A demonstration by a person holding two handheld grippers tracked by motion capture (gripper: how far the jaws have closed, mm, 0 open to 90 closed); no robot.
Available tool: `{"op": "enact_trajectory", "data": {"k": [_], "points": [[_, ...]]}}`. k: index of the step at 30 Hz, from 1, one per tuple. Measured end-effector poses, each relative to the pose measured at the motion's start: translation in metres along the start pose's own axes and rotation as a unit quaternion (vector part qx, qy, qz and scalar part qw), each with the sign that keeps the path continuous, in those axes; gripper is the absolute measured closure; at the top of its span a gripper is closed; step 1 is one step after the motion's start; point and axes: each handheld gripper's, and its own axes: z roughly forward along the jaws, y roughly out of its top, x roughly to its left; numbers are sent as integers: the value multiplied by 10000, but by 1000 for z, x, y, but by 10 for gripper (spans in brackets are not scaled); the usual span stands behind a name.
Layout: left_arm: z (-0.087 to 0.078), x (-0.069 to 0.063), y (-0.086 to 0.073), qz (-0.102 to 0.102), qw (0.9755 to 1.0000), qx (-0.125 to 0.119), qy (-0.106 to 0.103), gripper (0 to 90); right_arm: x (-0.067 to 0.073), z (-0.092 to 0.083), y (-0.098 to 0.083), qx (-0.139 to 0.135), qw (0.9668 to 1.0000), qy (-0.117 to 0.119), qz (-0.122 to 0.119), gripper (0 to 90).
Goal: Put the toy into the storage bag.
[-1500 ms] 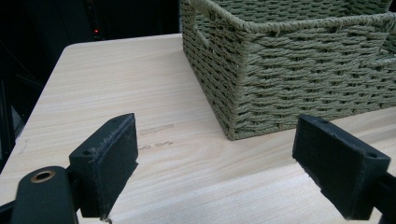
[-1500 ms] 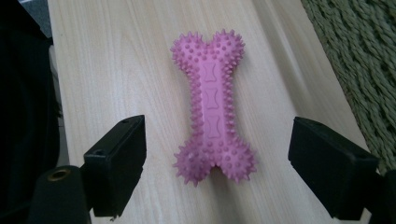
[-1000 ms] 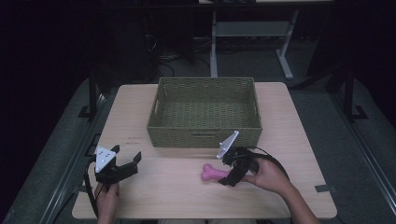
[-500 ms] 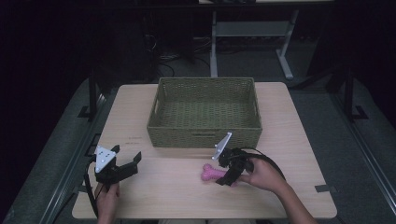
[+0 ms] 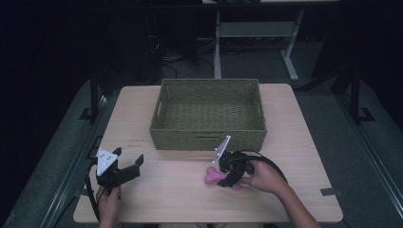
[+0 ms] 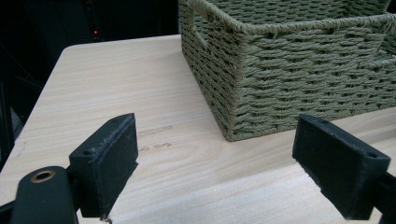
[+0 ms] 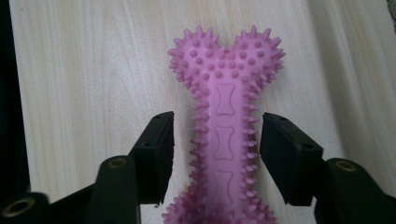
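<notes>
A pale wooden table [image 5: 294, 142] holds a green woven basket [image 5: 209, 114] at its far middle, its inside bare. Near the basket's near-right corner a pink spiked bone toy [image 5: 215, 176] lies flat on the wood, just near of the basket's front wall and apart from it.

The right gripper [image 5: 227, 176] is low over the toy, held by the right hand [image 5: 263, 176] that comes in from the near right. In the right gripper view the toy [image 7: 225, 126] runs straight away from the camera, its knobbed far end past the jaws, its shaft between the two black pads. The jaws stand parted on either side of the shaft, with a thin gap showing on each side between pad and spikes; the right gripper [image 7: 217, 154] is released, not yet clamped.

The left gripper [image 5: 128, 167] sits at the near left of the table, held by the left hand [image 5: 109, 202], well apart from the toy. In the left gripper view its jaws are spread wide, released, with bare wood between them and the basket's corner [image 6: 233, 84] beyond.
</notes>
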Motion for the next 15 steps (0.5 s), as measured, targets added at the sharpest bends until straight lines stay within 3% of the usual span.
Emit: {"op": "enact_trajectory", "data": {"k": [15], "points": [[0,0,0,-17,10000,-24,-3,137,0,3,2,144,9998,-82,-114,555]]}}
